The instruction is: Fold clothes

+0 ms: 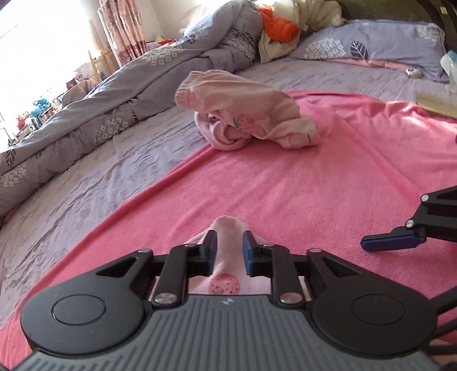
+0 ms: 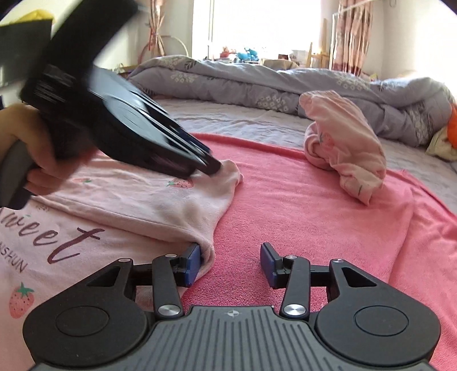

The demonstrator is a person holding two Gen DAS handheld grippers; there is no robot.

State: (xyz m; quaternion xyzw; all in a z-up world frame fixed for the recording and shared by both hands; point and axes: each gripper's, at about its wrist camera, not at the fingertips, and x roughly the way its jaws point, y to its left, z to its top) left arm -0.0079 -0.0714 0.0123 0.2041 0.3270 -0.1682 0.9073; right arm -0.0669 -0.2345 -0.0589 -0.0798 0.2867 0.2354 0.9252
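A pale pink strawberry-print top (image 2: 142,205) lies flat on a pink towel (image 2: 300,199), with its sleeve folded across it. In the left wrist view my left gripper (image 1: 230,248) straddles the sleeve end (image 1: 230,228). Its jaws are parted and the cloth lies loosely between the pads. The right wrist view shows the left gripper (image 2: 214,168) blurred, tips down on that sleeve end. My right gripper (image 2: 231,262) is open over bare towel, its left pad (image 2: 192,264) against the top's folded edge. A second pink garment (image 1: 242,114) lies crumpled farther back.
A rolled grey-lilac duvet (image 1: 85,114) runs along the far side of the bed. A matching pillow (image 1: 371,45) and a heap with orange clothing (image 1: 280,25) sit at the head. A person's hand (image 2: 37,159) holds the left gripper. A flat box (image 1: 434,105) lies at the right edge.
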